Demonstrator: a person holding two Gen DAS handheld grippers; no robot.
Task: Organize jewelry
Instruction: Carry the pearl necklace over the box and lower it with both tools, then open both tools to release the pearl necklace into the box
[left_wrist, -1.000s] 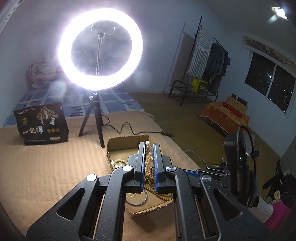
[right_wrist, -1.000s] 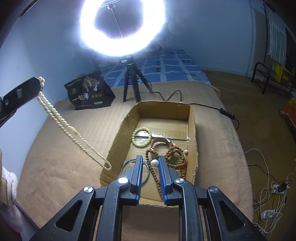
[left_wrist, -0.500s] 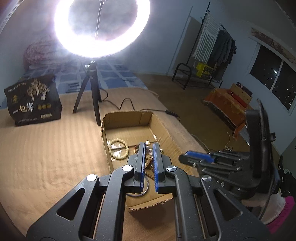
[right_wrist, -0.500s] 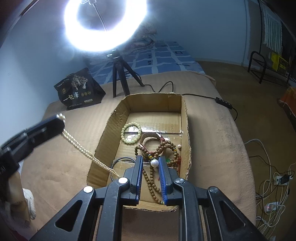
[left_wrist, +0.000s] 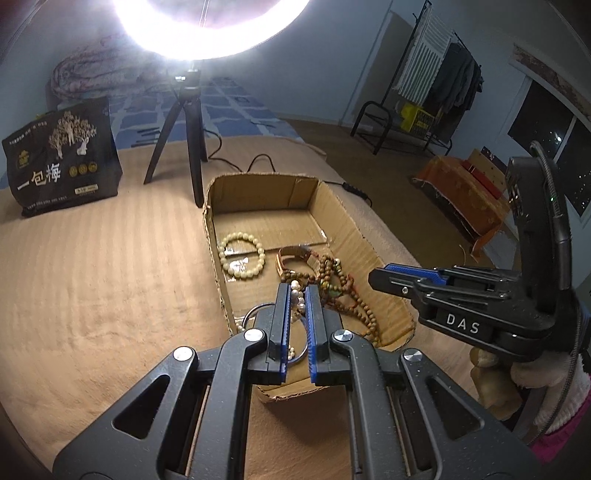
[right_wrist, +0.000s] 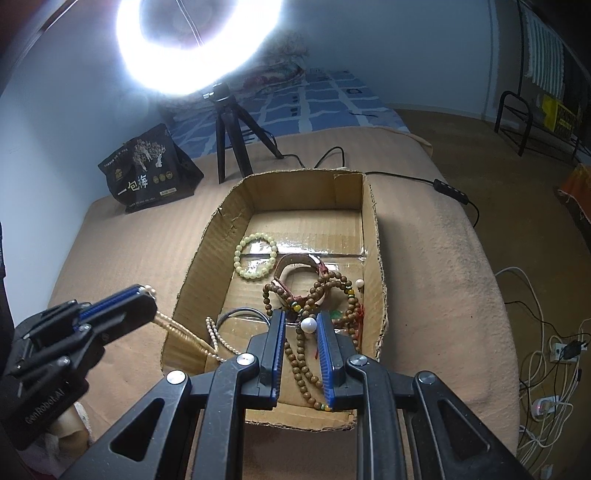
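Note:
A cardboard box (left_wrist: 354, 225) (right_wrist: 373, 229) on the tan bed holds a pale green bead bracelet (left_wrist: 242, 254) (right_wrist: 256, 257), a brown leather bracelet (right_wrist: 299, 267), brown wooden bead strands (left_wrist: 351, 291) (right_wrist: 328, 288) and a metal ring (right_wrist: 240, 314). My left gripper (left_wrist: 297, 291) (right_wrist: 146, 295) is shut on a pearl necklace (left_wrist: 295, 293) (right_wrist: 212, 341) that trails over the box's near left wall into the box. My right gripper (right_wrist: 299, 325) (left_wrist: 384, 275) hovers over the box's near end, jaws narrowly apart, nothing gripped; a white bead (right_wrist: 309, 325) lies below.
A ring light on a black tripod (left_wrist: 184, 122) (right_wrist: 229, 129) stands behind the box, its cable (right_wrist: 436, 182) running right. A black printed bag (left_wrist: 61, 158) (right_wrist: 147, 173) stands at the back left. A clothes rack (left_wrist: 424, 92) and floor cables (right_wrist: 546, 354) lie to the right.
My left gripper has come down and toward the box with the pearl necklace, whose end now lies inside. The right gripper has moved slightly lower over the box.

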